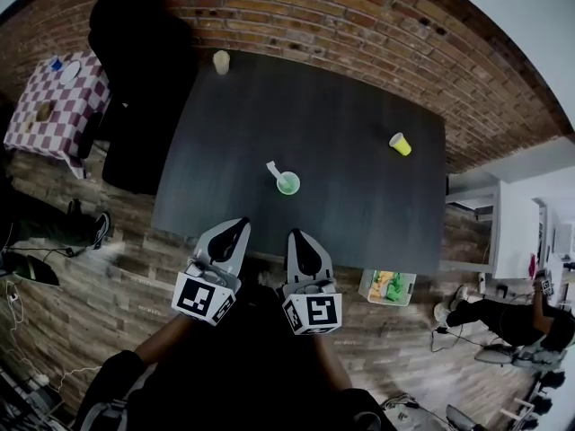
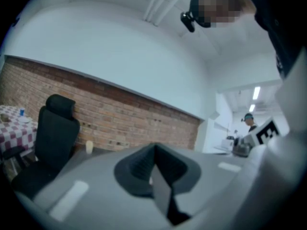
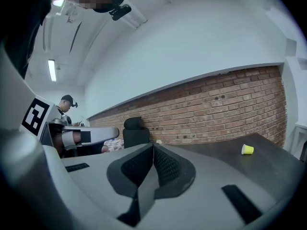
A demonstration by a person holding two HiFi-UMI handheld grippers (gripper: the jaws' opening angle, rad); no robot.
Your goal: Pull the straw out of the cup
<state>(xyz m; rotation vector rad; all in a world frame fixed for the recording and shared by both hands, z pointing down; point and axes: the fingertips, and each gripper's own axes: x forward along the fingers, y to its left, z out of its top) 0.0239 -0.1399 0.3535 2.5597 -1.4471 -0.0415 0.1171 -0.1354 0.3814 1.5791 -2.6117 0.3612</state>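
Note:
A green cup (image 1: 288,184) stands near the middle of the dark table (image 1: 359,142), with a white straw (image 1: 273,171) leaning out of it to the upper left. Both grippers hang at the table's near edge, short of the cup. My left gripper (image 1: 239,225) is shut with nothing in it, below and left of the cup. My right gripper (image 1: 294,237) is shut too, straight below the cup. In the left gripper view (image 2: 154,147) and the right gripper view (image 3: 153,147) the jaws meet, empty. The cup is hidden in both gripper views.
A yellow cup (image 1: 400,144) (image 3: 247,149) lies on its side at the table's right. A pale cup (image 1: 221,62) (image 2: 89,147) stands at the far left corner. A black office chair (image 1: 135,88) sits left of the table, a checkered table (image 1: 56,106) beyond it. A box (image 1: 388,286) lies on the floor.

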